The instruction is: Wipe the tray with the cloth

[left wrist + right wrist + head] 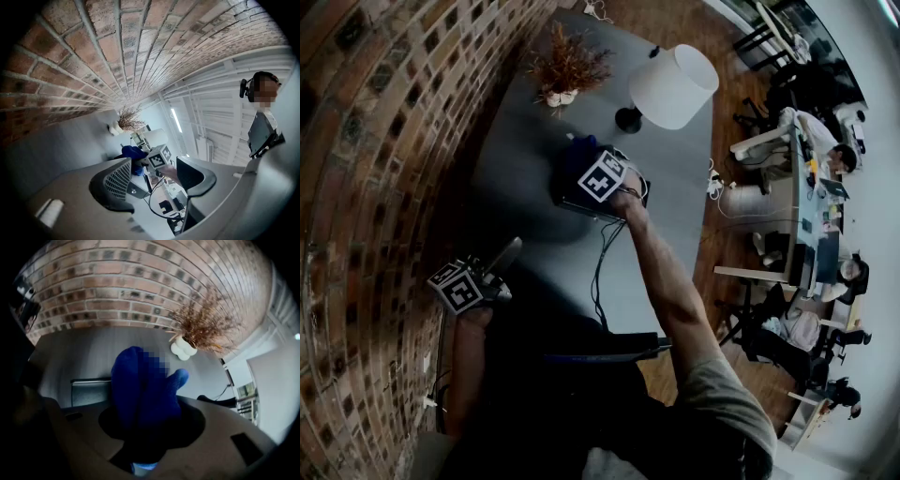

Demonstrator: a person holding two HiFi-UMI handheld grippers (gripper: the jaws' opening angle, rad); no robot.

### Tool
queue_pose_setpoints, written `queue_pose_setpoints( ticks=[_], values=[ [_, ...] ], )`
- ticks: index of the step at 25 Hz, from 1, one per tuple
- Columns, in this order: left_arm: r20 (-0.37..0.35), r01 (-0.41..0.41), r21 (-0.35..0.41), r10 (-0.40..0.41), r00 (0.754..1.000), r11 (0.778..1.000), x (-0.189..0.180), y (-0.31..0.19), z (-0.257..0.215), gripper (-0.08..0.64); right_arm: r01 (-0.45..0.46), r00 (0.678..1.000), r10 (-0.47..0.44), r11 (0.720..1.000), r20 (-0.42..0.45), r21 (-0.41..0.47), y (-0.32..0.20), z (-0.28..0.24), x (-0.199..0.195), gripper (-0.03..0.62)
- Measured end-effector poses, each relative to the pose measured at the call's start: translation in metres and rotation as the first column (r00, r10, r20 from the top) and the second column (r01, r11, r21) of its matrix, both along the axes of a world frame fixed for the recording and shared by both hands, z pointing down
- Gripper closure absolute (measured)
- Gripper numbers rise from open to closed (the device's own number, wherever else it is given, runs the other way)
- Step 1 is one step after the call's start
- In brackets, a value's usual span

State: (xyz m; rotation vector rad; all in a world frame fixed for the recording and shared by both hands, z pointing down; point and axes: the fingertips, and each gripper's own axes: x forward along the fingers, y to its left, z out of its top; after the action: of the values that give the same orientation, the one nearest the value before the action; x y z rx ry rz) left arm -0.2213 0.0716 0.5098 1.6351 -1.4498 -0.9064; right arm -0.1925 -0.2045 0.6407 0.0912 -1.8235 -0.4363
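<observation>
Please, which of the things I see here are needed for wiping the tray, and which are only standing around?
For the job:
- blue cloth, gripped in the right claw
- dark tray on the grey table

Just lying about:
- white lamp
- dried plant in a white vase
- black cable

Wall: brick wall (366,141), along the table's left.
Surface: grey table (525,178).
Far end: dried plant (567,64) in white vase (183,348); white-shaded lamp (673,86) near it.
Near side: dark cable (602,272), possibly two.
</observation>
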Motion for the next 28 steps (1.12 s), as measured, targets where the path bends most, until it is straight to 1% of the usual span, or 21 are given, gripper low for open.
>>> queue_pose_setpoints(
  ticks=[1, 2, 3, 4, 5, 6, 7, 9, 10, 11, 13, 15, 17, 19, 20, 21, 22, 24, 26, 27, 28],
  values=[
    [-0.001, -0.001, 0.001, 0.001, 1.000, 1.000, -0.002, -0.001, 0.002, 0.255, 0.090, 0.995, -0.090, 0.996, -0.045, 0.006, 0.018, -0.001, 0.004, 0.428],
    [-0.002, -0.002, 0.002, 0.002, 1.000, 1.000, -0.003, -0.002, 0.003, 0.255, 0.185, 0.978, -0.183, 0.983, -0.095, 0.010, 0.037, -0.001, 0.008, 0.428],
    [-0.003, -0.003, 0.002, 0.003, 1.000, 1.000, -0.004, -0.002, 0.005, 0.255, 0.286, 0.948, -0.281, 0.958, -0.150, 0.011, 0.055, -0.001, 0.014, 0.431],
    [-0.005, -0.005, 0.000, 0.005, 1.000, 1.000, -0.005, -0.002, 0.007, 0.255, 0.379, 0.906, -0.371, 0.925, -0.204, 0.002, 0.071, -0.001, 0.022, 0.451],
    [-0.006, -0.008, -0.002, 0.008, 1.000, 1.000, -0.005, -0.003, 0.009, 0.255, 0.438, 0.871, -0.431, 0.898, -0.234, -0.023, 0.083, -0.001, 0.029, 0.451],
    [-0.007, -0.011, -0.001, 0.011, 1.000, 1.000, -0.005, -0.003, 0.009, 0.255, 0.442, 0.869, -0.442, 0.895, -0.222, -0.056, 0.088, -0.005, 0.032, 0.451],
    [-0.007, -0.014, 0.001, 0.014, 1.000, 1.000, -0.005, -0.004, 0.009, 0.255, 0.391, 0.901, -0.398, 0.918, -0.173, -0.070, 0.081, -0.011, 0.027, 0.451],
    [-0.003, -0.017, 0.006, 0.017, 1.000, 1.000, -0.005, -0.005, 0.008, 0.255, 0.214, 0.975, -0.214, 0.977, -0.056, -0.010, 0.044, -0.024, 0.008, 0.451],
    [0.002, -0.019, 0.008, 0.019, 1.000, 1.000, -0.004, -0.006, 0.007, 0.255, 0.132, 0.991, -0.131, 0.991, -0.016, 0.030, 0.025, -0.026, 0.000, 0.449],
    [0.003, -0.021, 0.010, 0.021, 1.000, 1.000, -0.003, -0.007, 0.007, 0.255, 0.079, 0.997, -0.079, 0.996, 0.004, 0.047, 0.014, -0.023, -0.005, 0.449],
    [-0.001, -0.024, 0.012, 0.024, 1.000, 1.000, 0.001, -0.008, 0.005, 0.255, 0.074, 0.997, -0.074, 0.997, -0.004, 0.014, 0.025, -0.011, -0.005, 0.449],
    [-0.003, -0.025, 0.007, 0.025, 1.000, 1.000, 0.002, -0.007, 0.005, 0.255, 0.146, 0.988, -0.146, 0.989, -0.039, -0.009, 0.063, -0.004, 0.005, 0.450],
    [-0.006, -0.027, -0.004, 0.026, 1.000, 1.000, 0.001, -0.006, 0.009, 0.255, 0.251, 0.964, -0.251, 0.968, -0.089, -0.018, 0.108, -0.003, 0.021, 0.451],
    [-0.011, -0.034, -0.013, 0.034, 0.999, 0.999, 0.002, -0.008, 0.014, 0.258, 0.334, 0.931, -0.342, 0.939, -0.127, -0.082, 0.144, -0.002, 0.039, 0.451],
    [-0.011, -0.039, -0.014, 0.039, 0.999, 0.999, 0.003, -0.009, 0.015, 0.257, 0.337, 0.928, -0.352, 0.933, -0.124, -0.128, 0.150, -0.002, 0.045, 0.451],
    [-0.011, -0.044, -0.013, 0.044, 0.999, 0.999, 0.004, -0.010, 0.014, 0.258, 0.312, 0.938, -0.330, 0.938, -0.109, -0.152, 0.143, -0.004, 0.048, 0.451],
    [-0.009, -0.048, -0.010, 0.048, 0.999, 0.999, 0.005, -0.012, 0.013, 0.257, 0.266, 0.956, -0.279, 0.955, -0.090, -0.133, 0.123, -0.009, 0.047, 0.451],
    [-0.005, -0.052, -0.003, 0.052, 0.999, 0.999, 0.007, -0.014, 0.009, 0.258, 0.134, 0.990, -0.134, 0.991, -0.047, 0.002, 0.055, -0.024, 0.040, 0.449],
    [-0.005, -0.052, 0.002, 0.052, 0.999, 0.999, 0.009, -0.014, 0.007, 0.257, 0.004, 1.000, -0.004, 0.995, 0.001, 0.103, -0.007, -0.031, 0.032, 0.449],
    [-0.005, -0.052, 0.001, 0.052, 0.999, 0.999, 0.010, -0.014, 0.007, 0.257, -0.026, 1.000, 0.026, 0.994, 0.003, 0.106, -0.023, -0.027, 0.030, 0.449],
    [-0.005, -0.053, 0.000, 0.053, 0.999, 0.999, 0.010, -0.013, 0.007, 0.257, -0.022, 1.000, 0.023, 0.995, -0.016, 0.094, -0.030, -0.018, 0.029, 0.449]
  ],
)
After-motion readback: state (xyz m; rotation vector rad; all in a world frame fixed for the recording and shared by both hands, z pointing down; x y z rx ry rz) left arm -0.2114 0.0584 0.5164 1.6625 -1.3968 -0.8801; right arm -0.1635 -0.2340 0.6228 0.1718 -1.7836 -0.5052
